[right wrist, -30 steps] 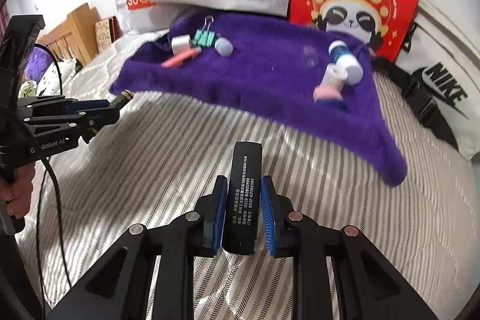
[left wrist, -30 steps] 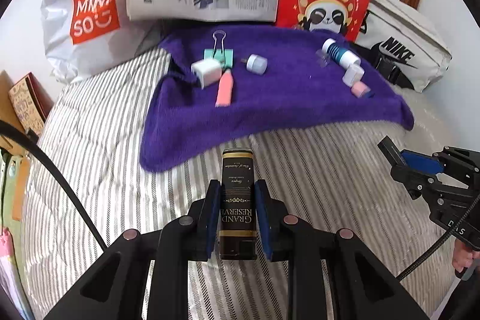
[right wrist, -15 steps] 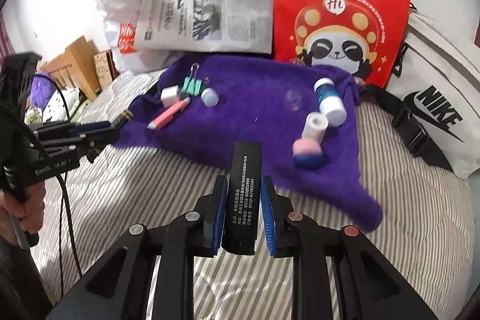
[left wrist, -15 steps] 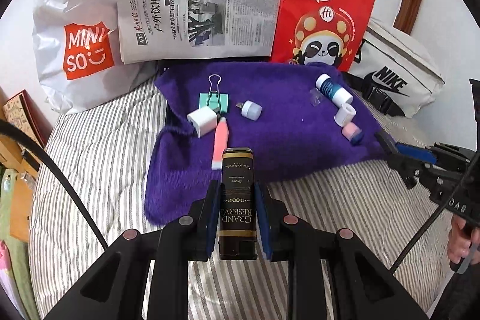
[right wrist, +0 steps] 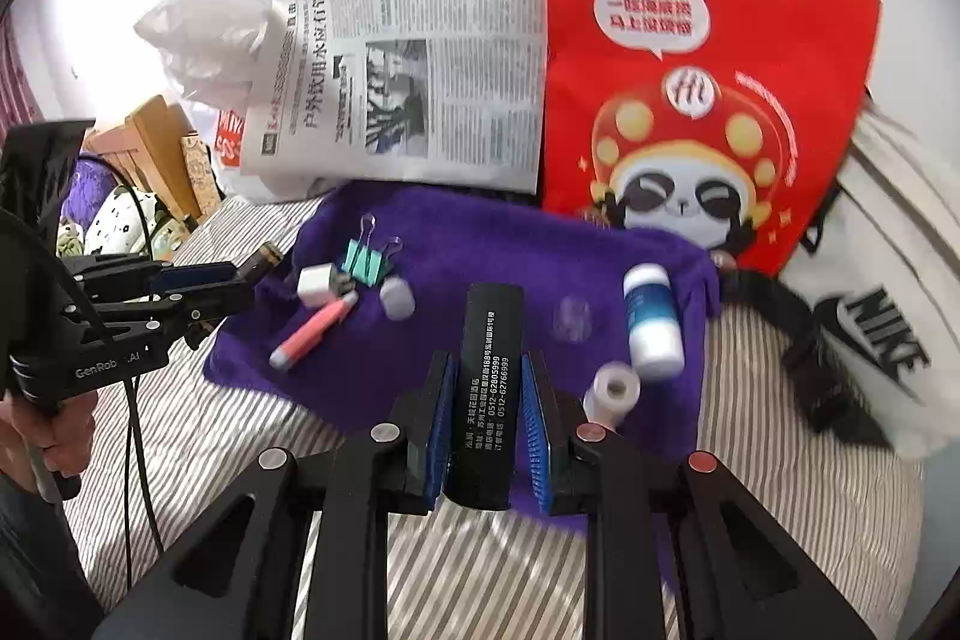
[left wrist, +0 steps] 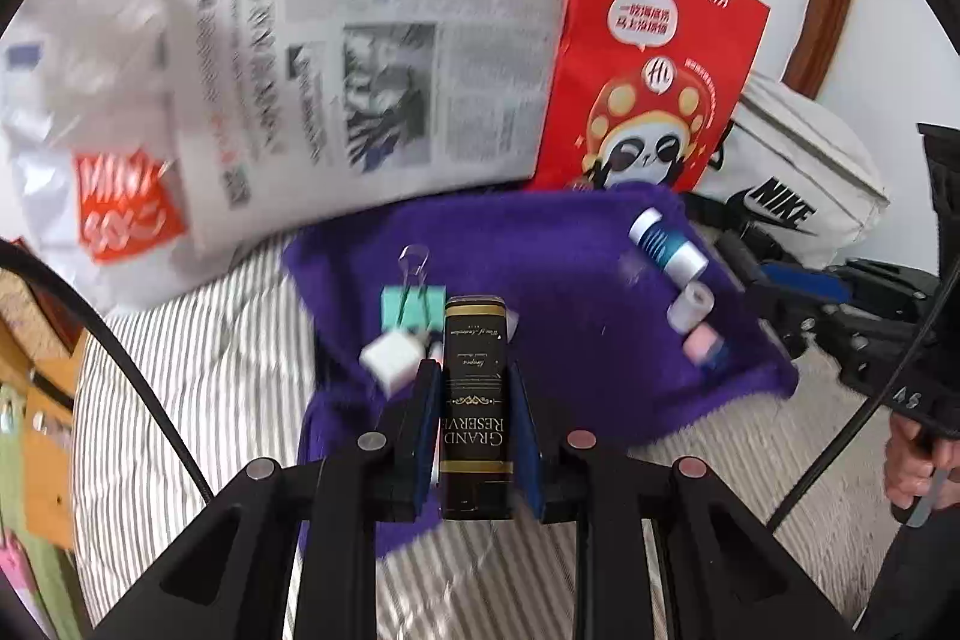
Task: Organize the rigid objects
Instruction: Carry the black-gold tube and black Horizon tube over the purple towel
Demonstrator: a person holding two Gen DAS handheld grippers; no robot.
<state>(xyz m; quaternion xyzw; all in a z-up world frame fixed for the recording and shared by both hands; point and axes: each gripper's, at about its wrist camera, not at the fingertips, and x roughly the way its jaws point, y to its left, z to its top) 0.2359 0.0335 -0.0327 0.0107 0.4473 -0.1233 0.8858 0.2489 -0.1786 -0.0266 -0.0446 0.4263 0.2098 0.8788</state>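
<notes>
My left gripper (left wrist: 474, 370) is shut on a black box with gold "Grand Reserve" lettering (left wrist: 474, 400), held above the near edge of the purple towel (left wrist: 570, 268). My right gripper (right wrist: 487, 361) is shut on a black box with white print (right wrist: 489, 388), also over the towel (right wrist: 480, 244). On the towel lie a teal binder clip (right wrist: 366, 265), a white cube plug (right wrist: 315, 283), a pink pen (right wrist: 312, 334), a white cap (right wrist: 397, 297), a blue-and-white bottle (right wrist: 651, 322) and a small white roll (right wrist: 612, 391). The left gripper (right wrist: 258, 268) shows at the towel's left edge in the right wrist view.
A newspaper (right wrist: 408, 76), a red panda paper bag (right wrist: 708, 88), a white Miniso bag (left wrist: 90, 148) and a white Nike bag (right wrist: 876, 316) stand along the wall behind the towel. Striped bedding (right wrist: 252, 448) surrounds it. Wooden items (right wrist: 150, 142) are at far left.
Both grippers have risen and moved forward from over the striped bedding to over the towel, each still shut on its box. The things on the towel have not moved.
</notes>
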